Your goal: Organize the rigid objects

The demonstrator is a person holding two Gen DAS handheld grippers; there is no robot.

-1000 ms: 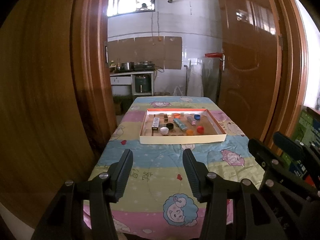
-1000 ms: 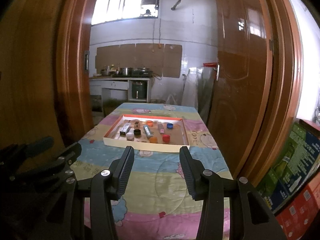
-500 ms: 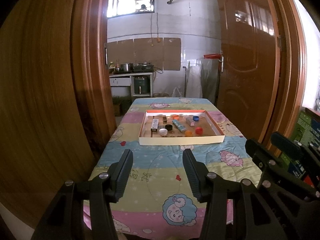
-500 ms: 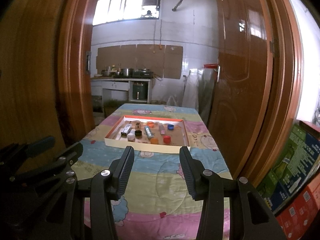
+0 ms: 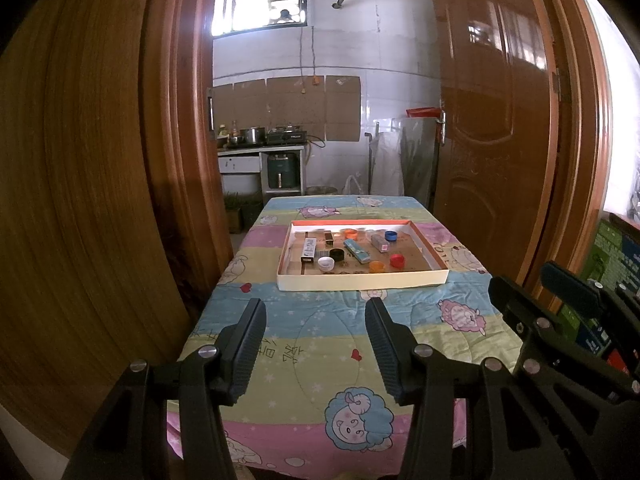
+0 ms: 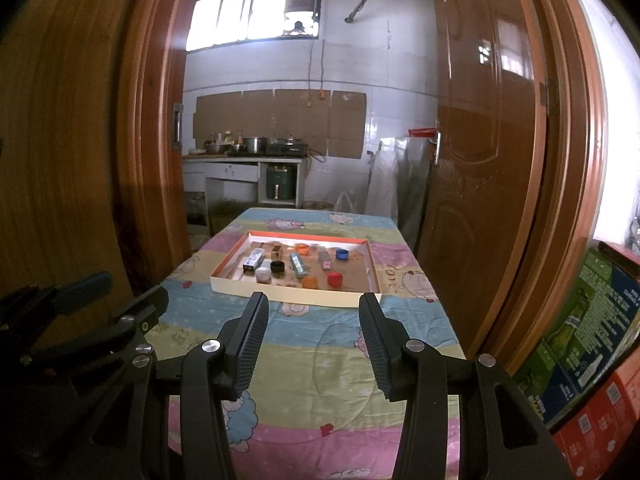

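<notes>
We hold both grippers low over the near end of the quilt-covered counter (image 5: 320, 344), left gripper (image 5: 316, 344) and right gripper (image 6: 310, 340) with fingers spread wide and empty. The shallow tray (image 5: 360, 280) of caps and small boxes sits well ahead, mid-counter. Wooden doors (image 6: 488, 152) flank us; nothing blocks the way.

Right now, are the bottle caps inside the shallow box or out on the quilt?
Inside: the red cap and others lie within the box walls.
</notes>
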